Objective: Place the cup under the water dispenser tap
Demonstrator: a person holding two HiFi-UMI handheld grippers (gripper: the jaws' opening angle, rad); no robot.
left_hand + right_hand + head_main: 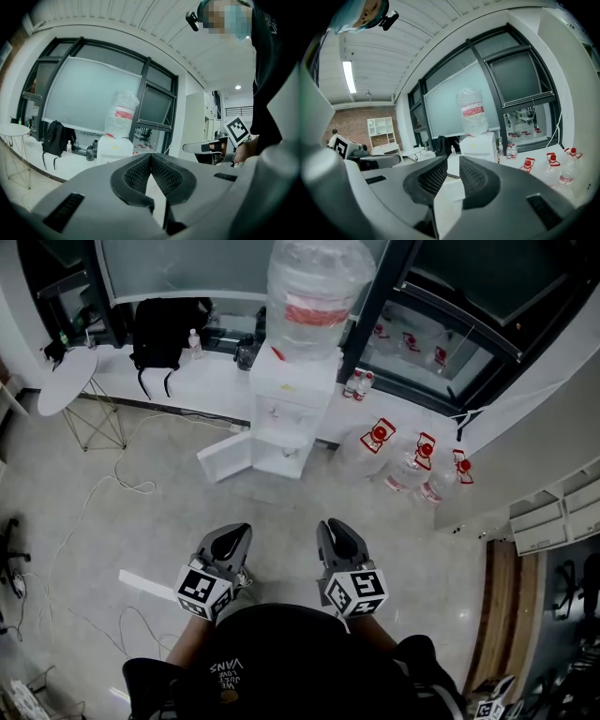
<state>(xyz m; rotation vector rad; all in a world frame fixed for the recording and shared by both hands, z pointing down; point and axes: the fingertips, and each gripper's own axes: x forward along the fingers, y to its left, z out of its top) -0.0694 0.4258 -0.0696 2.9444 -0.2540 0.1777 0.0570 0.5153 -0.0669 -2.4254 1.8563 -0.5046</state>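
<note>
The white water dispenser (286,413) stands against the window ledge with a large clear bottle (309,296) on top. It also shows ahead as the dispenser (115,147) and the dispenser (480,145) in the two gripper views. No cup is clear in any view. My left gripper (239,532) and right gripper (336,529) are held side by side over the floor, well short of the dispenser and pointing at it. The left gripper (151,157) has its tips touching, with nothing in it. The right gripper (453,161) shows a narrow gap between its pads, with nothing in it.
The dispenser's lower door (225,457) hangs open to the left. Several water jugs (403,460) lie on the floor to its right. A black backpack (164,329) sits on the ledge, near a round white table (67,381). Cables (103,493) trail across the floor on the left.
</note>
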